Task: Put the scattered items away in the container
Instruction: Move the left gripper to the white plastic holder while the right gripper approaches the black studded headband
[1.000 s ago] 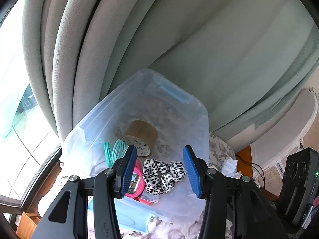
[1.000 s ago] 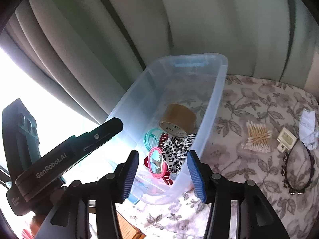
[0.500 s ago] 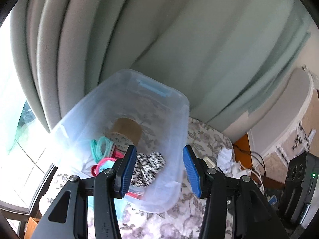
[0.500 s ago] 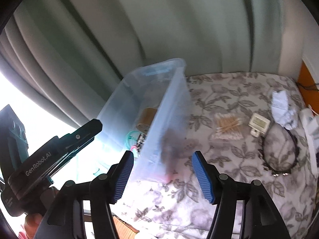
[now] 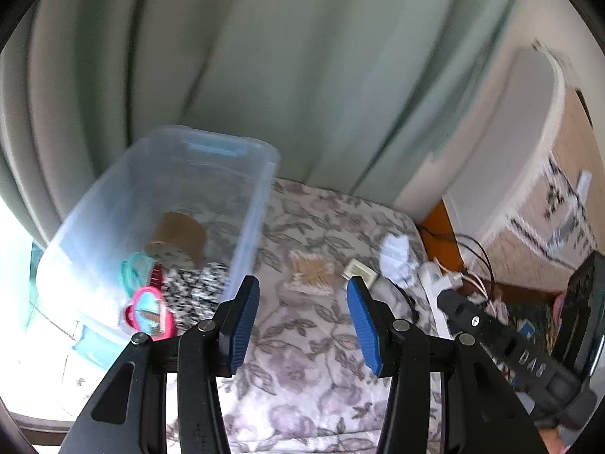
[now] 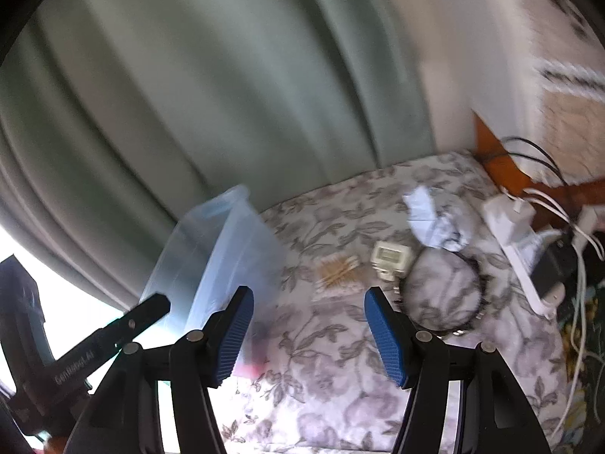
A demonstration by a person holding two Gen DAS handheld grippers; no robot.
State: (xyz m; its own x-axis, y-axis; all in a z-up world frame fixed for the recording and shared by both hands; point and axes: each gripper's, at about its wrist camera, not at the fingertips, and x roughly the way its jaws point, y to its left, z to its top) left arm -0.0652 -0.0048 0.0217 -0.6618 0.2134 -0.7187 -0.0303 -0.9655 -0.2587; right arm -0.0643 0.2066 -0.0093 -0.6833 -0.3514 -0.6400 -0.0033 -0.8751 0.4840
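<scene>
Four left out: swabs [image 6: 337, 273], tag [image 6: 390, 255], paper [image 6: 438, 223], headband [image 6: 440, 295], right of bin [image 5: 242, 159]
Grippers: left [image 5: 303, 325], right [image 6: 309, 335] both spread, empty
Next: grab swabs, nearest

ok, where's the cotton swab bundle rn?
On the floral cloth, right of the clear bin, left of the small white device: cotton swab bundle.

Behind everything I see a grey-green curtain [image 5: 287, 75] hanging in heavy folds, with bright window light [image 6: 72, 314] breaking in at its lower left edge. The worktop wears a floral cloth [image 6: 332, 363] in grey and mauve. Off its right end lies a white power strip [image 6: 518, 242] with white and black cables [image 6: 537, 159] plugged in, resting on what looks like orange wood [image 6: 495, 159], though blur makes that uncertain.
</scene>
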